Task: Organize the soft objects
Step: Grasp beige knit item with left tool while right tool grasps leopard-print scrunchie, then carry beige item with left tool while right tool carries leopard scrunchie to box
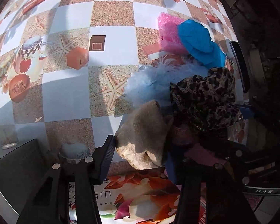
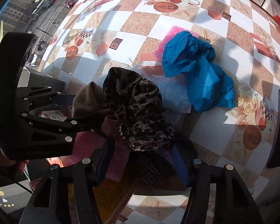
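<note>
Checkered surface (image 1: 112, 41) with printed mugs, starfish and fruit is catching strong sun. A floral printed box (image 1: 140, 196) is lying at the near edge, a dark box (image 1: 15, 160) sitting at the left. A dark phone-like slab (image 2: 277, 128) is resting at the right edge. Street is showing through a window (image 2: 46, 7).

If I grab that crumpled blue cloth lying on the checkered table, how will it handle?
The blue cloth is bunched in loose folds, so it will probably go floppy and drape from wherever it is pinched. It looks thin, likely light. One edge overlaps the pink foam, and it lies against the pale blue fluffy piece, so a pull might drag those along.
</note>
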The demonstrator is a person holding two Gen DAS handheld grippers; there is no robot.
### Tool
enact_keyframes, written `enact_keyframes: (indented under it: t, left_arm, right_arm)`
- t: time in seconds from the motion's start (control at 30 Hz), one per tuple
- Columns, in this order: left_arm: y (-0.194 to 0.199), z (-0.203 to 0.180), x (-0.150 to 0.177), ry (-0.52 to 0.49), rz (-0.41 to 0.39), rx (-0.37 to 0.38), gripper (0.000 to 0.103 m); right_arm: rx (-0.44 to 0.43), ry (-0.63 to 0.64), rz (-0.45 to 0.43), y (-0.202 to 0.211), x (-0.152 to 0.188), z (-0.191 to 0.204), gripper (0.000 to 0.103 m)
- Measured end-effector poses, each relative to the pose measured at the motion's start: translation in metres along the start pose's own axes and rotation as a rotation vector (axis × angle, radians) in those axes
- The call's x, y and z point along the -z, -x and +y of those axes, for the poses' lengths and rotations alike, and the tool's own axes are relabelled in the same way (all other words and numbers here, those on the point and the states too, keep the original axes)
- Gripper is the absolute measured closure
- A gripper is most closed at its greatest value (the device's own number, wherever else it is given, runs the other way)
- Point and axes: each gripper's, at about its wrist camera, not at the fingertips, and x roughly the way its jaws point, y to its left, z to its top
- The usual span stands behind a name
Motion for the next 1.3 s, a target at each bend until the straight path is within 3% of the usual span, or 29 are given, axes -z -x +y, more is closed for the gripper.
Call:
enact_keyframes:
  t: [0.1, 0.13, 0.17, 0.23, 0.33, 0.47, 0.67, 0.9, 1.1, 1.2, 1.3]
  left_arm:
    - [-0.001, -0.002, -0.002, 0.005, -0.007, -0.008, 0.052]
    - [0.0, -0.002, -0.002, 0.006, -0.01, 0.001, 0.067]
    - [0.002, -0.002, -0.001, 0.005, -0.008, 0.021, 0.078]
    - [0.009, -0.004, 0.002, -0.011, -0.014, 0.04, 0.085]
    - [0.022, -0.005, 0.007, -0.013, -0.043, 0.065, 0.086]
    - [0.044, 0.0, 0.009, 0.037, -0.113, 0.122, 0.086]
    - [0.081, -0.007, 0.011, -0.002, -0.193, 0.144, 0.086]
    - [0.132, -0.042, 0.034, -0.106, -0.277, 0.173, 0.085]
    - [0.169, -0.084, 0.074, -0.225, -0.308, 0.213, 0.085]
    - [0.175, -0.097, 0.096, -0.263, -0.302, 0.19, 0.085]
    - [0.175, -0.094, 0.12, -0.231, -0.28, 0.164, 0.085]
  right_arm:
    - [0.01, 0.026, 0.011, -0.01, -0.008, 0.008, 0.043]
    - [0.01, 0.038, 0.022, -0.013, -0.011, 0.01, 0.058]
    - [-0.001, 0.044, 0.039, -0.016, -0.013, 0.012, 0.065]
    - [-0.013, 0.048, 0.043, -0.014, -0.013, 0.013, 0.067]
    - [-0.062, -0.009, 0.02, -0.002, -0.008, 0.003, 0.078]
    - [-0.148, -0.116, -0.051, 0.02, 0.005, -0.014, 0.078]
    - [-0.198, -0.215, -0.163, 0.062, 0.023, -0.024, 0.078]
    - [-0.149, -0.287, -0.262, 0.112, 0.063, -0.016, 0.078]
    - [-0.042, -0.347, -0.293, 0.153, 0.133, -0.005, 0.078]
    - [-0.044, -0.358, -0.296, 0.16, 0.161, 0.003, 0.078]
    - [-0.08, -0.333, -0.293, 0.158, 0.174, 0.018, 0.078]
